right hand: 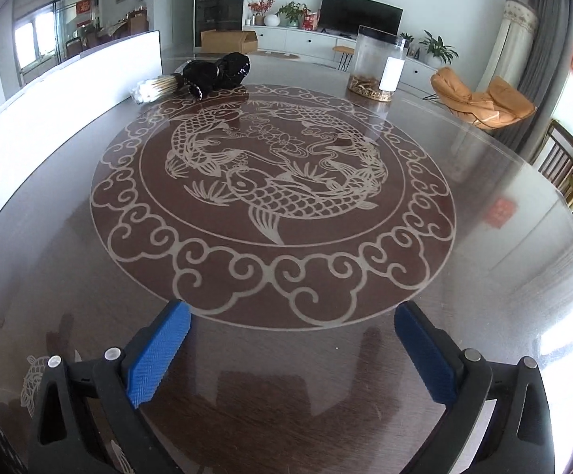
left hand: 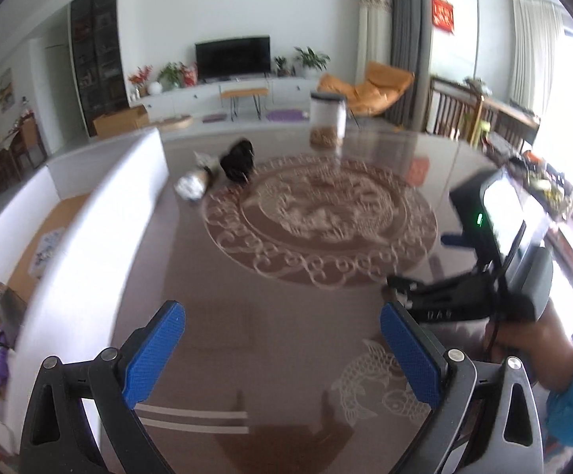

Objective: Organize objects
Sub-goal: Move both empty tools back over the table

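While nothing is gripped yet, the task looks barely started: left gripper (left hand: pixel 282 349) and right gripper (right hand: pixel 292 349) hang with jaws wide, empty. Black bag (right hand: pixel 223 71), swab bundle (right hand: pixel 156 89) and jar (right hand: pixel 377 65) sit far ahead of the jaws on the surface (right hand: pixel 484 276), unsorted.

A glossy black bundle (right hand: pixel 223 73) lies slumped on the far left part of the table, and a clear-wrapped pack of thin wooden sticks (right hand: pixel 156 89) lies on its side touching the bundle's left end. Well apart to the right, a tall clear cylindrical jar (right hand: pixel 377 65) stands upright with a dark rim, a white label and a shallow layer of brownish pieces at its bottom.
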Tool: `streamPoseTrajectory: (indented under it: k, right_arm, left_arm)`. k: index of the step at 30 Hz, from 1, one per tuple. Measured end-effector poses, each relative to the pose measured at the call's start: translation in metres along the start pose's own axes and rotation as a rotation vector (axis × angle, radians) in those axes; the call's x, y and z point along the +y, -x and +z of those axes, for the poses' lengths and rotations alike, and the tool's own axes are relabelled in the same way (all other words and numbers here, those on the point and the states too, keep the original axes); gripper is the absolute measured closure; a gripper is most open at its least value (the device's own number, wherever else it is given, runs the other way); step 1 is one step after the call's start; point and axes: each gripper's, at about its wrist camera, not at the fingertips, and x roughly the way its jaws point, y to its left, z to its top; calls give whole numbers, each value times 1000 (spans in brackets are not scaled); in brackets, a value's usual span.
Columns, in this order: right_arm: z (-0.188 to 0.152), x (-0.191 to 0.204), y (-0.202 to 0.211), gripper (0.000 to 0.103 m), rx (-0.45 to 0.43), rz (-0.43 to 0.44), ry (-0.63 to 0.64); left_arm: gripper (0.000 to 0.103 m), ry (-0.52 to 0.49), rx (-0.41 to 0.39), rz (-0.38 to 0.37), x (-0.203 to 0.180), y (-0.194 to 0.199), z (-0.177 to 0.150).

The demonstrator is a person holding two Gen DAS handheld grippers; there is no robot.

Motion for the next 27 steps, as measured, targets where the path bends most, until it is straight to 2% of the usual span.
streamPoseTrajectory:
  k: [5,10,18,24,27]
  right_arm:
    - [-2,-2,-3,0,8,17,-18]
    - [-2,-3,-4,0,12,24,-26]
    - [-3,-5,-7,0,19,38,-48]
    - [-3,-8,-7,0,26,54,-62]
    - [-3,-11,-9,0,35,68,-82]
  left_arm:
    - [2,-15,60,22,-4,-29,-8]
    - [2,-15,133,80,1,-57,-16]
    - [2,36,226,115,17,-82,-30]
    - [0,106,230,81,28,-87,-34]
    - [0,117,223,88,30,-87,-35]
